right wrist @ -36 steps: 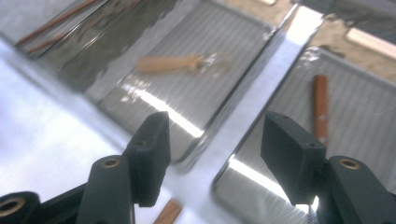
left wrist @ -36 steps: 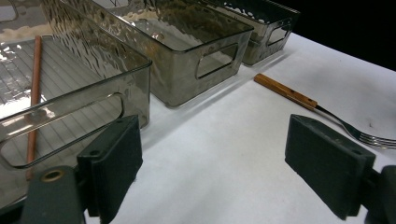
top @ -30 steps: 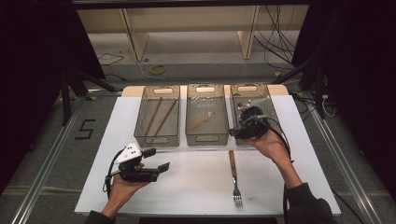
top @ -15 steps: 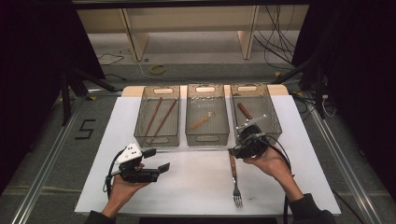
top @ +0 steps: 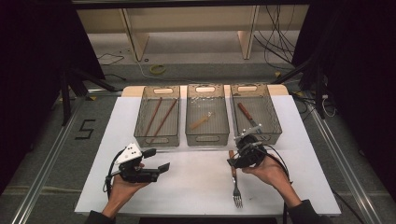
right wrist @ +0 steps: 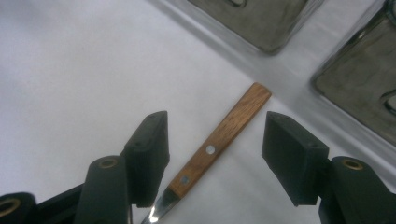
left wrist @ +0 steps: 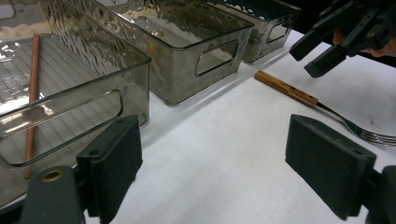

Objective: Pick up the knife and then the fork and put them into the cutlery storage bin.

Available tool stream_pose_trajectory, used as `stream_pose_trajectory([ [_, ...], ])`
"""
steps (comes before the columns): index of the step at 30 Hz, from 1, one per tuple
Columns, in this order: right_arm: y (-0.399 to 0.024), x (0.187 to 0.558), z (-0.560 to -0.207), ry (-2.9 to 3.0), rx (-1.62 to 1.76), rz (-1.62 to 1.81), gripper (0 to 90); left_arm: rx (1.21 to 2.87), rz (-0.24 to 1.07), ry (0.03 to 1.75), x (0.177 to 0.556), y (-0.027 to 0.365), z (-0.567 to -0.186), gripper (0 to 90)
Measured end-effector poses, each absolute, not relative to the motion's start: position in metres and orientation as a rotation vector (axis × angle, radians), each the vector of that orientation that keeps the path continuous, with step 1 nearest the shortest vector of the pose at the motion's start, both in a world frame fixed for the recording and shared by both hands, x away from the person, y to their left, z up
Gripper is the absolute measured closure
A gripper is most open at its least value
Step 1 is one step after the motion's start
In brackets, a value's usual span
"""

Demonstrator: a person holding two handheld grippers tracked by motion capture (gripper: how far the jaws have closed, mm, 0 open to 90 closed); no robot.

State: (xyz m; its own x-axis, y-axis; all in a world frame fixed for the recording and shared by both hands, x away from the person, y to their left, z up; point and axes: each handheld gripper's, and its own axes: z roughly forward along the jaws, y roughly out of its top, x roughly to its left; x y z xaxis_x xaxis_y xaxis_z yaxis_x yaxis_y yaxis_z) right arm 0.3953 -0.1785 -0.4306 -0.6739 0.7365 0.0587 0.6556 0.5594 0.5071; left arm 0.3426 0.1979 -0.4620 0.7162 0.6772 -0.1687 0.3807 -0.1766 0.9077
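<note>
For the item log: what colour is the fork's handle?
Reddish-brown wood with two metal rivets on the fork handle; clearest in the right gripper view.

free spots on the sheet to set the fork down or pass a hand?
Bare white sheet between the left gripper and the fork, and along the left edge beside the chopstick bin. Also right of the right gripper. Crowded: the back row of three bins, and around the fork, where the right jaws straddle its wooden handle.

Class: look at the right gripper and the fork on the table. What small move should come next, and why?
Probably lower the right gripper a little and close it on the fork: its open jaws already straddle the wooden handle without touching it, and the fork lies flat on the table.
</note>
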Motion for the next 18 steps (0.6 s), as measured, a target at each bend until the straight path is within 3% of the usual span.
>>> stream_pose_trajectory([
  [18,-0.172,0.384,-0.447,2.715,1.175,0.628,44.4,1.799,0.329,0.834,0.343,0.198,-0.462,17.9],
])
